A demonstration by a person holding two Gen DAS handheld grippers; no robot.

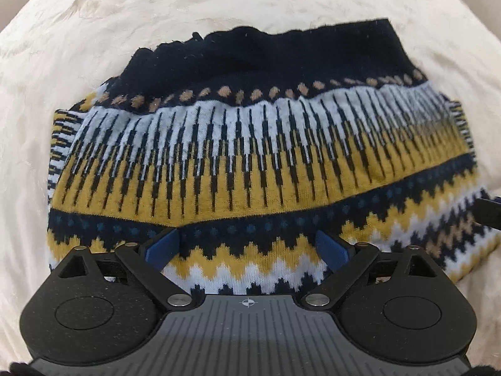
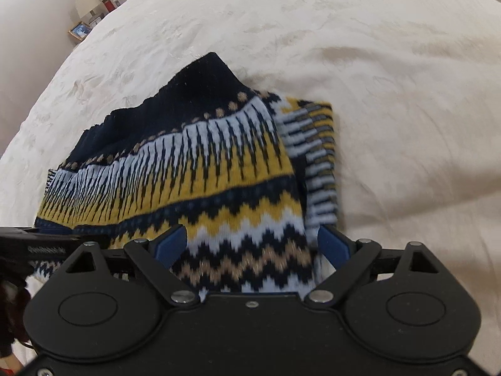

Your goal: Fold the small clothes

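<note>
At the centre of both views lies the folded patterned sweater (image 1: 250, 144) on a cream bedspread (image 1: 94, 31). The left gripper (image 1: 247, 246) and right gripper (image 2: 253, 244) hover over its near edge, blue fingers (image 1: 162, 246) spread wide, gripping nothing. A framed photo (image 2: 80, 31) sits upper left.
</note>
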